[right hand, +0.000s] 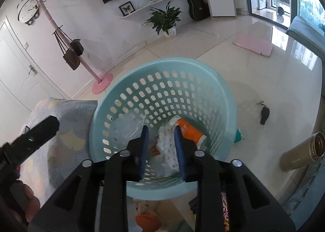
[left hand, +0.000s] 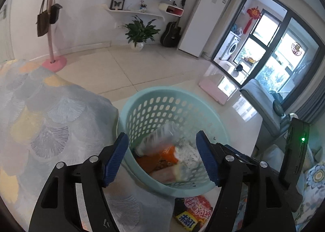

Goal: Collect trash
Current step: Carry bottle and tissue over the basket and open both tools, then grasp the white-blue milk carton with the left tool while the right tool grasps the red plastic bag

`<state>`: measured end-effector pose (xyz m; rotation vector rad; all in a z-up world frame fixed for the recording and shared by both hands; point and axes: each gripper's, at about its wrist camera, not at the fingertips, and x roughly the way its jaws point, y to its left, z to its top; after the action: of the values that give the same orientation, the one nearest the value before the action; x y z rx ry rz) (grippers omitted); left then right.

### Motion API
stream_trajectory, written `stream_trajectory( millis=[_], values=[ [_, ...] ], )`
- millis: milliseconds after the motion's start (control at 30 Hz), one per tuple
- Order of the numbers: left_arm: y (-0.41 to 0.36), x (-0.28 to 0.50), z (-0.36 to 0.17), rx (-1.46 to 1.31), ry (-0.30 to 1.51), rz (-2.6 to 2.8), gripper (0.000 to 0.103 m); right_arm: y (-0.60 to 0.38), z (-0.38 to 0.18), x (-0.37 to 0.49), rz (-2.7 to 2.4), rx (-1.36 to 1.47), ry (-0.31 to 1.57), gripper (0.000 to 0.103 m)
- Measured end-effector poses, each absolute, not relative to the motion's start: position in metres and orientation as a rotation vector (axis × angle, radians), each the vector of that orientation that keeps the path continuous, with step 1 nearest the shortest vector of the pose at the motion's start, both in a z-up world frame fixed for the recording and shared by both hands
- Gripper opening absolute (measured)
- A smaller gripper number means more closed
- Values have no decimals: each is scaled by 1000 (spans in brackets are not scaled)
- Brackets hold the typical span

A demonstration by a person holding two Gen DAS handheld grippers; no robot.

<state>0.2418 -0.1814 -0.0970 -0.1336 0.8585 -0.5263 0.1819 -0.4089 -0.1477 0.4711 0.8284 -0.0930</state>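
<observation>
A teal basket (right hand: 162, 81) was seen standing on the tiled floor (right hand: 254, 81), just beside a cloth-covered seat (left hand: 40, 110), with both grippers held over its mouth. Inside lay collected trash: an orange cup (right hand: 190, 131) tilted on its side with its long axis running from the far wall down toward the near right, a dotted white wrapper (right hand: 167, 148), and clear plastic film (right hand: 130, 124). The right gripper (right hand: 162, 150) was pointed down into the basket, its jaws partly drawn together with the dotted wrapper seen between them; whether the wrapper was pinched or merely lay beyond them could not be told. The left gripper (left hand: 162, 158) was held spread wide and empty above the near rim, tilted forward and down. Trash not yet gathered was judged to lie on the near side of the basket, below both tools: a red snack packet (left hand: 193, 211) was seen on the floor beneath the left gripper, just in front of the basket's base, its long axis running roughly left to right. The left gripper, already open and directly above it, was judged the nearer of the two, so the coming move would turn on a drop toward the near floor rather than a reach forward. A brass flask (right hand: 302, 154) and a key fob (right hand: 264, 113) lay well apart to the right.
</observation>
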Motion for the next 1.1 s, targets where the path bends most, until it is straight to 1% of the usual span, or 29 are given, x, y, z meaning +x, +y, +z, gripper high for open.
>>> stream_trajectory(
  millis=[300,667,900,1100],
  values=[
    [-174,233,-85,-146,826,-528,68,-402,-132,176,-74,447,801,25],
    [-138,219,-63,-198,760,-489,68,-366,-107,170,6,382,767,25],
    [-90,200,-45,-227,701,-408,68,-325,-89,169,82,319,740,25],
    [-22,179,-26,-258,643,-281,68,-275,-77,171,170,262,734,25]
  ],
)
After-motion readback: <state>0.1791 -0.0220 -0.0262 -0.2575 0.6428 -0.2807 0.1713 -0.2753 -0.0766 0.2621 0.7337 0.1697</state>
